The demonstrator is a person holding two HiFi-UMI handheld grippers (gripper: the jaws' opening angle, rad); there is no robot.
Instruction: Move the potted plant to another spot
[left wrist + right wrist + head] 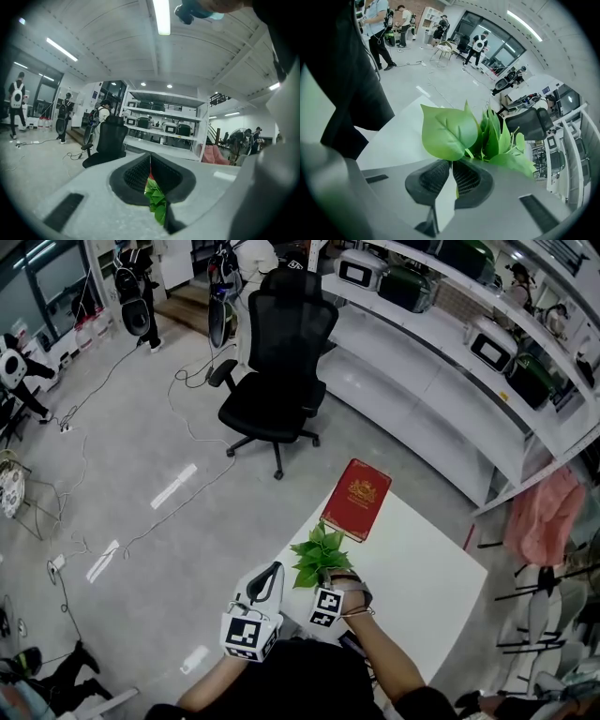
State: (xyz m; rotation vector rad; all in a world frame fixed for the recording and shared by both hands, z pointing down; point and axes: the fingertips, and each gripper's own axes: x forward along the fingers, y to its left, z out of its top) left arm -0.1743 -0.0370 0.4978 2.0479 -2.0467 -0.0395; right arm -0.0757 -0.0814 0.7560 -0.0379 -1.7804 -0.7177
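Observation:
The potted plant (320, 559) shows only its green leaves, near the front-left edge of the white table (422, 568); its pot is hidden. My right gripper (330, 589) sits right under the foliage. In the right gripper view its jaws are closed to a thin line at the plant's (454, 131) base, with leaves rising straight off the tips. My left gripper (265, 585) is just left of the plant, off the table edge. Its jaws are shut and empty; leaves (155, 197) show through the slit behind them.
A red book (356, 500) lies on the table's far corner, just beyond the plant. A black office chair (277, 371) stands on the floor farther off. White shelving (441, 343) runs along the right. Cables trail across the floor at left.

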